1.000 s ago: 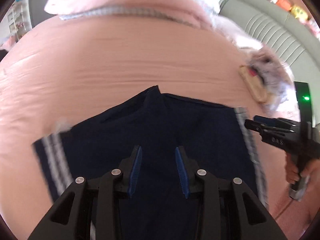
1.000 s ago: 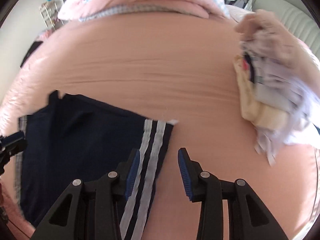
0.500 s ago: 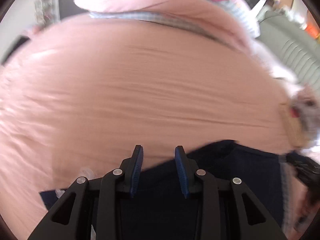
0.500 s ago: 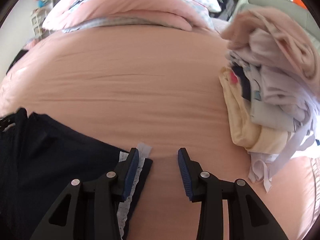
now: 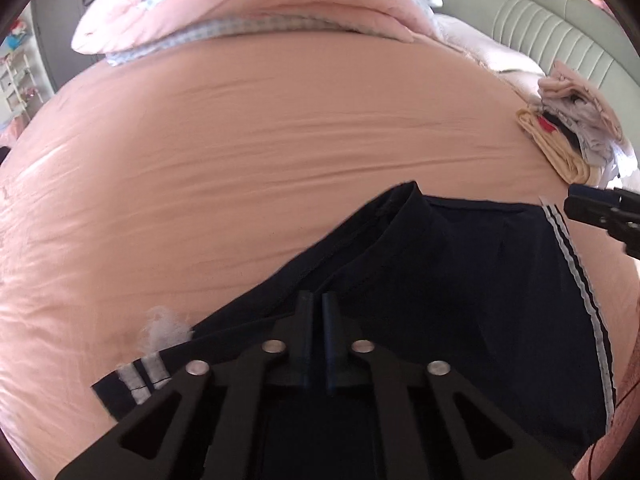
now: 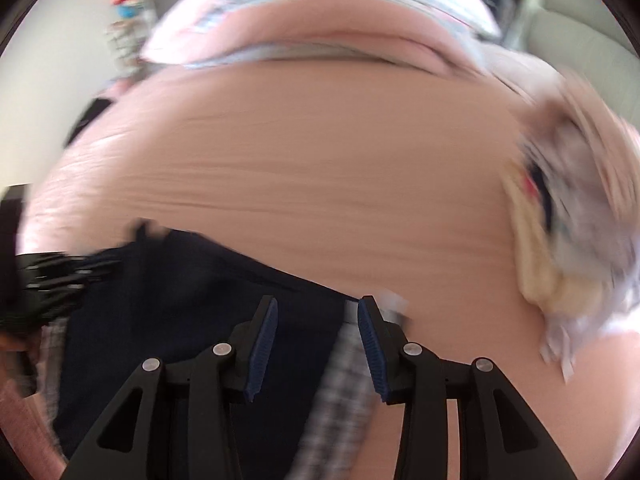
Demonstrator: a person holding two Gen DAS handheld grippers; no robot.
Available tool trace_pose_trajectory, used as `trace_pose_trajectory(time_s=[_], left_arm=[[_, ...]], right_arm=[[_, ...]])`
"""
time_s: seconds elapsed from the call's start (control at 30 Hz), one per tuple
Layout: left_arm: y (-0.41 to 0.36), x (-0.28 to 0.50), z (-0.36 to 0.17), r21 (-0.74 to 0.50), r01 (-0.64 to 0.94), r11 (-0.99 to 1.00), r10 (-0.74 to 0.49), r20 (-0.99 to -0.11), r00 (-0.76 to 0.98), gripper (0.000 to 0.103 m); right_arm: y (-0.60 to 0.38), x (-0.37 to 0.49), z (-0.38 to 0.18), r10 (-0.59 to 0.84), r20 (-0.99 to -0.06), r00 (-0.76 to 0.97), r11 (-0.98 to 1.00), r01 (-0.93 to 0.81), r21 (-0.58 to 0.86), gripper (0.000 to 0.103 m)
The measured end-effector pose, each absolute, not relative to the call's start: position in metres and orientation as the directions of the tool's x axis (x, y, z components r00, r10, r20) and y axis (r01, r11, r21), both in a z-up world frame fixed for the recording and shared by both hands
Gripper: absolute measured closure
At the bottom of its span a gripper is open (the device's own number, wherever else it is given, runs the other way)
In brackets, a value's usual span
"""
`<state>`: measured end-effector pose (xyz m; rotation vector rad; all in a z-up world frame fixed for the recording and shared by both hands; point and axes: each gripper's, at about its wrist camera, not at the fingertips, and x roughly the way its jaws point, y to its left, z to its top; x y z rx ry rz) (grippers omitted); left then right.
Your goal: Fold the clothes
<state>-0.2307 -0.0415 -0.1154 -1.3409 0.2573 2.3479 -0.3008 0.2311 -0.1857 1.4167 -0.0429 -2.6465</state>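
Navy shorts (image 5: pixel 460 288) with white side stripes lie spread on the pink bed sheet (image 5: pixel 240 152). My left gripper (image 5: pixel 319 304) is shut over the shorts' upper left edge; whether it pinches the cloth I cannot tell. My right gripper (image 6: pixel 316 320) is open above the shorts' (image 6: pixel 192 300) striped right edge (image 6: pixel 344 376). It also shows at the right edge of the left wrist view (image 5: pixel 600 212). The right wrist view is blurred.
A pile of folded and loose clothes (image 5: pixel 568 136) sits at the right of the bed, also in the right wrist view (image 6: pixel 568 232). A rolled pink quilt (image 5: pixel 256 12) lies at the far end. A grey padded headboard (image 5: pixel 552 24) is at the far right.
My left gripper has closed from open and now sits over the shorts' upper edge. My right gripper, still open, has moved back over the striped edge.
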Motion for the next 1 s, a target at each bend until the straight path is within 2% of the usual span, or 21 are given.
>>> trace_pose_trajectory(time_s=[0.2,0.37,0.47,0.53,0.6,0.77,0.9,1.0], left_arm=[[-0.051,-0.237,-0.111,-0.078,-0.393,-0.916,0.279,-0.829,-0.485,0.102],[-0.053,-0.25,-0.113,-0.088,-0.358,-0.93,0.274,-0.816,-0.51,0.102],[-0.053,-0.263,-0.124,-0.108,-0.341,-0.934,0.271,-0.835,-0.478,0.101],[-0.057,-0.27,-0.125,-0.158,-0.324,-0.933,0.299,-0.841,-0.452,0.1],[-0.06,-0.273,-0.116,-0.186,-0.299,-0.936,0.309,-0.842,-0.443,0.098],[-0.048,-0.262,-0.086,-0.181,-0.377,-0.908,0.366,-0.78,-0.508,0.096],[0.003,-0.256,-0.085,-0.21,-0.532,-0.82,0.477,-0.764,-0.433,0.096],[0.031,-0.238,-0.097,-0.201,-0.573,-0.794,0.462,-0.813,-0.355,0.096]], right_arm=[[0.143,-0.327,-0.192,-0.184,-0.869,-0.459,-0.933,0.361,0.007,0.062],[0.11,-0.328,-0.2,-0.22,-0.878,-0.424,-0.927,0.371,0.053,0.062],[0.1,-0.334,-0.21,-0.197,-0.877,-0.439,-0.926,0.376,0.02,0.062],[0.097,-0.344,-0.221,-0.139,-0.89,-0.435,-0.936,0.352,-0.026,0.062],[0.108,-0.348,-0.217,-0.18,-0.887,-0.426,-0.948,0.317,0.04,0.062],[0.167,-0.304,-0.162,-0.278,-0.818,-0.504,-0.955,0.233,0.182,0.059],[0.208,-0.27,-0.163,-0.183,-0.839,-0.512,-0.983,0.118,0.142,0.059],[0.236,-0.262,-0.182,-0.126,-0.872,-0.473,-0.991,0.089,0.095,0.059]])
